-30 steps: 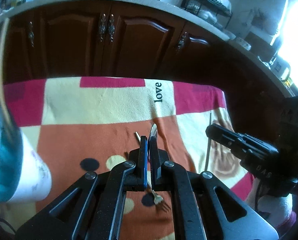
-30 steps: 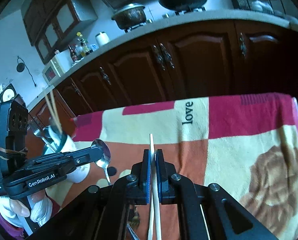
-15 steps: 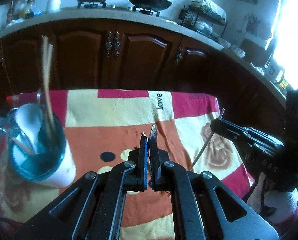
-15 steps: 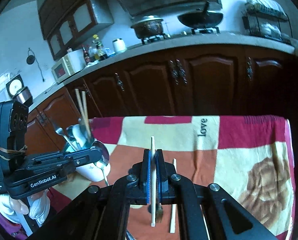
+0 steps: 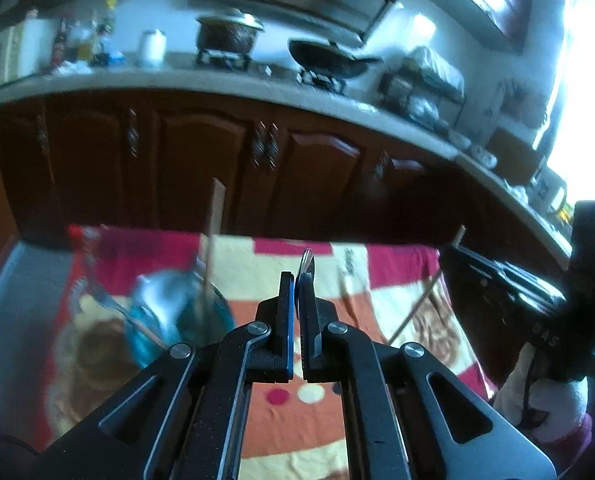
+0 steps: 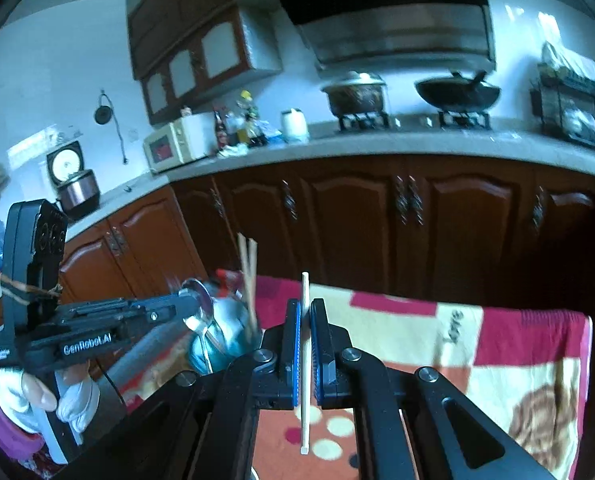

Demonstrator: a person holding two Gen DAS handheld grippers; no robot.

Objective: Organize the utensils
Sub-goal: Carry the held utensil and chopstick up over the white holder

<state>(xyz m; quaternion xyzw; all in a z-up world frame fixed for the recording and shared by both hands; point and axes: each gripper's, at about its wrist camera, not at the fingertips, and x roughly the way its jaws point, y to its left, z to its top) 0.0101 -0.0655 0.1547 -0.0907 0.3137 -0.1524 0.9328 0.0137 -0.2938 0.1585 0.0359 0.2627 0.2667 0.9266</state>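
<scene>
My left gripper (image 5: 297, 280) is shut on a metal spoon (image 5: 307, 261) whose tip sticks up past the fingers. The right wrist view shows that spoon's bowl (image 6: 198, 305) hanging at the left gripper (image 6: 187, 307), just above the cup. The blue-and-white cup (image 5: 177, 316) stands at the table's left. It holds upright chopsticks (image 5: 214, 236) and a fork (image 5: 105, 300). My right gripper (image 6: 305, 305) is shut on a single pale chopstick (image 6: 305, 364), held upright above the cloth. From the left it shows as the right gripper (image 5: 448, 251) with its chopstick (image 5: 415, 312).
A red, orange and cream patchwork cloth (image 6: 529, 360) covers the table. Dark wooden cabinets (image 6: 413, 216) stand close behind it, under a counter with a pot (image 6: 355, 94) and a wok (image 6: 457, 94). A white-gloved hand (image 6: 37, 396) grips the left handle.
Both grippers have risen from the cloth, carrying the spoon and the chopstick. The cup has slid from the left edge toward the middle of the left wrist view.
</scene>
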